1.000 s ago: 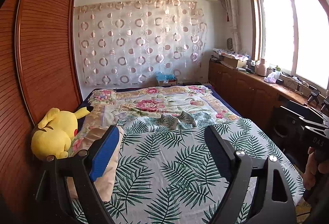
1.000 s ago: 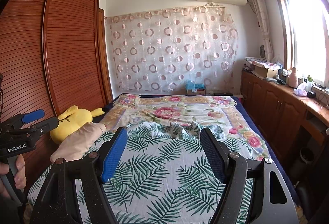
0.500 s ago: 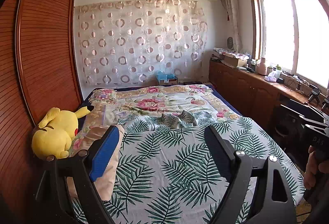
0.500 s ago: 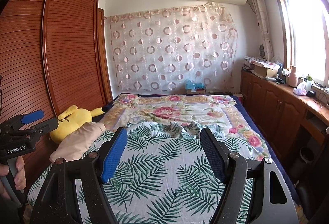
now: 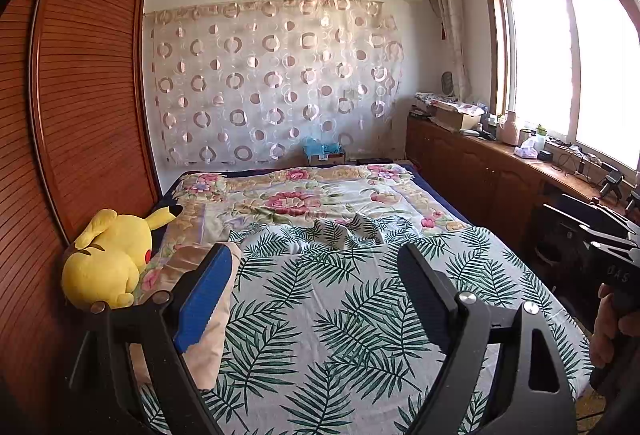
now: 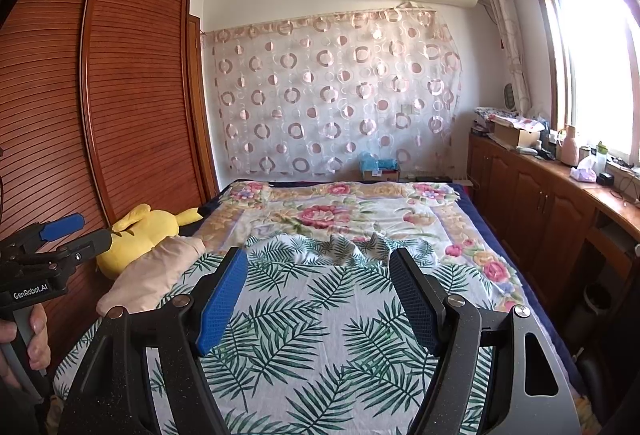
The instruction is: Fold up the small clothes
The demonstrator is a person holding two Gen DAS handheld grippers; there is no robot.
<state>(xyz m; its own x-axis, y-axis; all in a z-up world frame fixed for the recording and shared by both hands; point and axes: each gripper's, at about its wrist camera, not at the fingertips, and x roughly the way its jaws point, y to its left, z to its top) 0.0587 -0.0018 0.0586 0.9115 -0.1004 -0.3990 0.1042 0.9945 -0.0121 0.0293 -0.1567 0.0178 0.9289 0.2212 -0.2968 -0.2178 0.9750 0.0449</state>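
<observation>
A bed point(image 5: 440, 191) fills both views, with a palm-leaf sheet point(image 5: 340, 315) over its near half and a floral quilt point(image 5: 304, 199) behind it. A rumpled leaf-print piece of cloth point(image 5: 344, 231) point(image 6: 344, 247) lies where the two meet. A beige cloth bundle point(image 5: 208, 319) point(image 6: 160, 271) rests at the bed's left edge. My left gripper point(image 5: 314, 255) hovers above the sheet, open, nothing between its fingers. My right gripper point(image 6: 319, 257) is likewise open and empty over the sheet.
A yellow plush toy point(image 5: 108, 259) lies against the wooden wardrobe point(image 5: 80, 115) on the left. A long wooden cabinet point(image 5: 480, 175) with clutter runs under the window on the right. A hand point(image 6: 38, 335) holds the other gripper's handle at the left edge.
</observation>
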